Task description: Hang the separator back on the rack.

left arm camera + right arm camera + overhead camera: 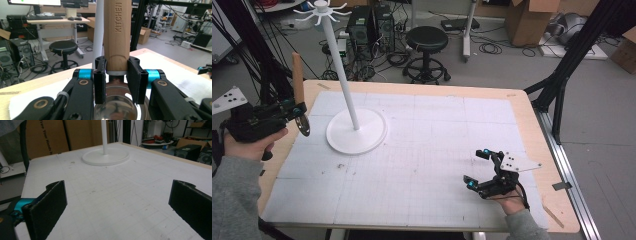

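Observation:
My left gripper (pixel 298 111) is shut on a kitchen utensil (pixel 299 84) with a wooden handle pointing up and a shiny metal head (pixel 303 125) hanging below the jaws. It is held above the table's left edge. In the left gripper view the jaws clamp the base of the wooden handle (pixel 117 35), stamped KITCHEN, with the metal head (pixel 116 105) underneath. A white stand (pixel 343 75) with hooks on top rises from a round base (pixel 357 132) just right of that gripper. My right gripper (pixel 477 169) stands open low over the mat at front right, with nothing between its pads (pixel 47 207).
A white gridded mat (pixel 422 150) covers the wooden table (pixel 532 130). The stand's base (pixel 106 157) lies ahead in the right gripper view. Beyond the table are a black stool (pixel 427 45), computer towers, cables and cardboard boxes. A black frame leg (pixel 562 85) stands at the right.

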Action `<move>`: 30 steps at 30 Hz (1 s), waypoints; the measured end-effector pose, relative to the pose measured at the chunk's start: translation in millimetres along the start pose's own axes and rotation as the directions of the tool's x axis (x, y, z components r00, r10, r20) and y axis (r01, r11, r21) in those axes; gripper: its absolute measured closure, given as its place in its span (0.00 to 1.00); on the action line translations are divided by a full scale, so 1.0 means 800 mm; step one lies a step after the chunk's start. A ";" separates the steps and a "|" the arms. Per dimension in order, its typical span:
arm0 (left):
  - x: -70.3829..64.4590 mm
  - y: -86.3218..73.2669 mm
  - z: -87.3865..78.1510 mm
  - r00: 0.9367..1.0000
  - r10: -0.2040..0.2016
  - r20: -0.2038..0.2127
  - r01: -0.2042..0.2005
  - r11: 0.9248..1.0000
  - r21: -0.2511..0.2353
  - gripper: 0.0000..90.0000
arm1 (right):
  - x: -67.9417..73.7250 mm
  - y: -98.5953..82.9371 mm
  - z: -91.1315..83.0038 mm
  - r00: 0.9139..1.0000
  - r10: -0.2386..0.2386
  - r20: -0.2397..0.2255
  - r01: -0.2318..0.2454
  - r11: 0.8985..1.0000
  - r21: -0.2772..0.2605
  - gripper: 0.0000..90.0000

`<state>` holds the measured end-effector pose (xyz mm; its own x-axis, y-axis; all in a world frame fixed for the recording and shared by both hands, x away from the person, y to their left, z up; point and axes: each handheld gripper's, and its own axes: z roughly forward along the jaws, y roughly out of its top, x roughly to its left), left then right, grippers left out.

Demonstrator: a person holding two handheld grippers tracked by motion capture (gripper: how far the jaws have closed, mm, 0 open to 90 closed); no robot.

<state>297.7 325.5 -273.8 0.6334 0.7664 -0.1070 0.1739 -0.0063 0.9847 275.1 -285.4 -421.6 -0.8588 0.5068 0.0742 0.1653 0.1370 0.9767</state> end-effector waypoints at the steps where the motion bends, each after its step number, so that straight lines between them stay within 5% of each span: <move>1: 0.001 0.001 0.000 1.000 0.004 -0.003 -0.004 1.000 0.009 0.77 | 0.000 0.000 0.000 1.000 -0.002 0.000 0.002 1.000 -0.001 0.01; 15: 0.013 0.012 0.004 0.998 0.014 0.061 -0.017 0.999 0.048 0.77 | 0.003 0.002 0.002 1.000 -0.003 -0.014 0.003 1.000 -0.003 0.01; 30: 0.015 0.033 0.003 0.998 0.035 0.055 -0.037 0.999 0.037 0.77 | 0.004 0.003 0.003 1.000 0.004 -0.024 -0.004 1.000 -0.013 0.01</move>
<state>312.1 333.0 -249.3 0.6799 0.7290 -0.0799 0.1778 -0.0581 0.9823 273.6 -281.3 -419.8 -0.8694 0.4871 0.0828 0.1625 0.1238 0.9789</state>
